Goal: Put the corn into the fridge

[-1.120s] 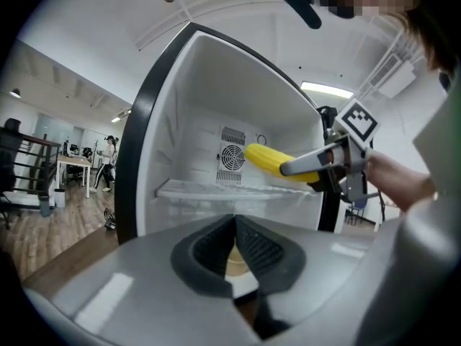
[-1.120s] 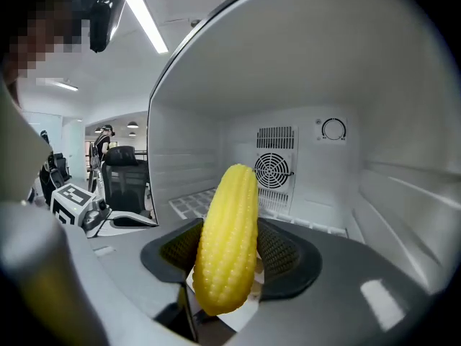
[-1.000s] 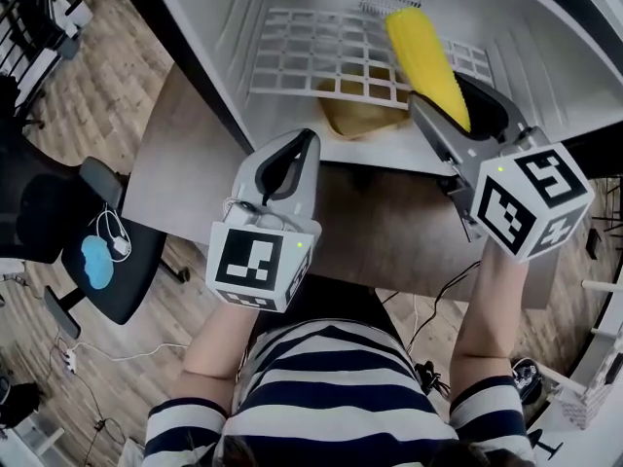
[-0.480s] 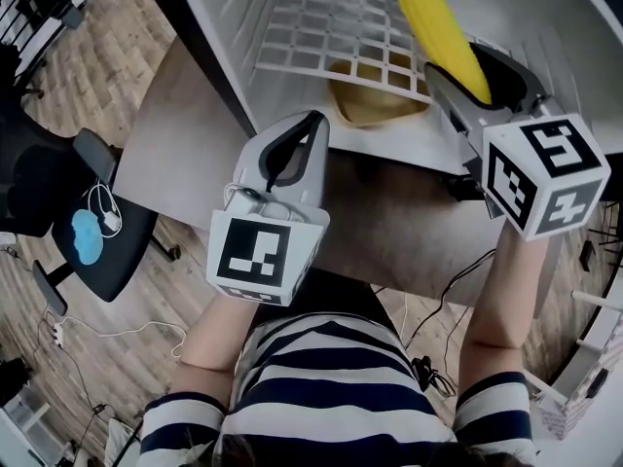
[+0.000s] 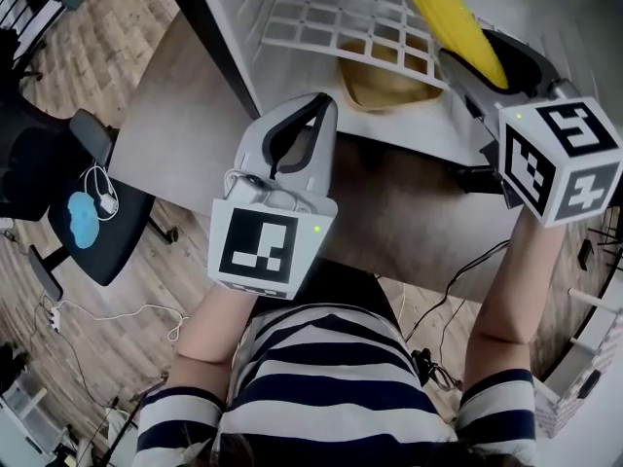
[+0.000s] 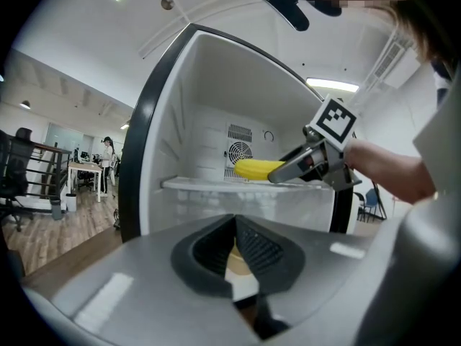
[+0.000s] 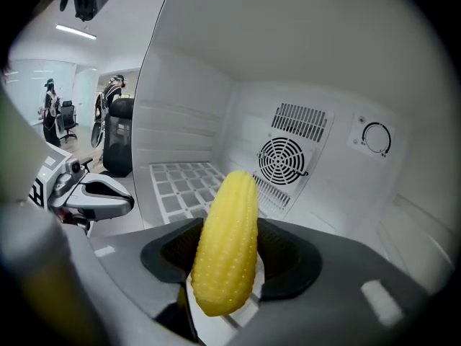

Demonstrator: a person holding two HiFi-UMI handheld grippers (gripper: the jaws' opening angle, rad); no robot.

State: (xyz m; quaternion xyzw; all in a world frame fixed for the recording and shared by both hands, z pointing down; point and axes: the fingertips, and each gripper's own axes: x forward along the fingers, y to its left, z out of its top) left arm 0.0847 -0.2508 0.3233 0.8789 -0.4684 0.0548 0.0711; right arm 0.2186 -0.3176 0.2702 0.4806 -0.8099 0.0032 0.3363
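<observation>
A yellow corn cob (image 5: 456,22) sticks out forward from my right gripper (image 5: 490,61), which is shut on its lower half. The cob hangs above the white wire shelf (image 5: 331,13) inside the open white fridge. In the right gripper view the corn (image 7: 227,244) points toward the round fan grille (image 7: 282,161) on the back wall. My left gripper (image 5: 310,115) hovers at the fridge's front edge, shut with nothing in it. From the left gripper view, the corn (image 6: 258,169) and the right gripper (image 6: 302,166) appear over the shelf.
A yellowish bowl (image 5: 384,84) sits below the wire shelf. The fridge's black door frame (image 5: 219,56) runs along the left. The fridge stands on a brown table (image 5: 185,154). A black office chair (image 5: 58,212) is on the floor at left. People stand far off in the room.
Both grippers have moved forward toward the fridge. The corn, still held in the right gripper, is now farther in over the wire shelf.
</observation>
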